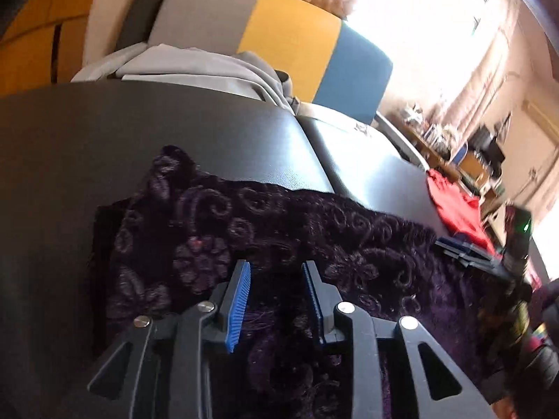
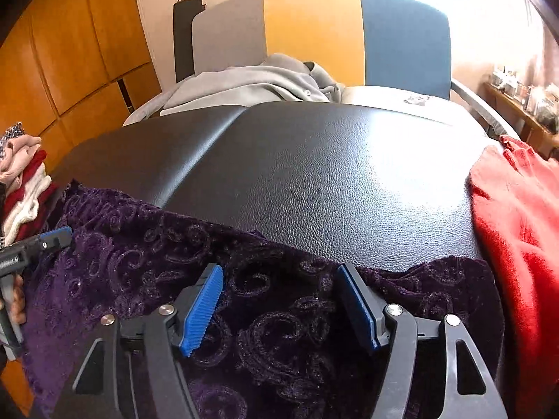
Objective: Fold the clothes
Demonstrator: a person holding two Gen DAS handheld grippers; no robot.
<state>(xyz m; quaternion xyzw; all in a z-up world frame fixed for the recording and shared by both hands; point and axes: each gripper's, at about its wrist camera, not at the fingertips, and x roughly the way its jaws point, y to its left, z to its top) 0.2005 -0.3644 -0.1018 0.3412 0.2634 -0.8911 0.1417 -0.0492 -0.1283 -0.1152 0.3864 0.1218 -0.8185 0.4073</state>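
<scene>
Both tongs hang over a purple velvet garment: the left tongs stand part-way apart, the right tongs wider, with nothing visibly pinched between either pair's blue pads. The garment lies spread along the near edge of the black worktop, rumpled and apparently not yet folded. A red garment waits at the right edge. At the left edge sits a stack of clothes, seemingly already folded. Beyond the worktop, a grey garment lies heaped on a chair. No basket or bin is in view.
</scene>
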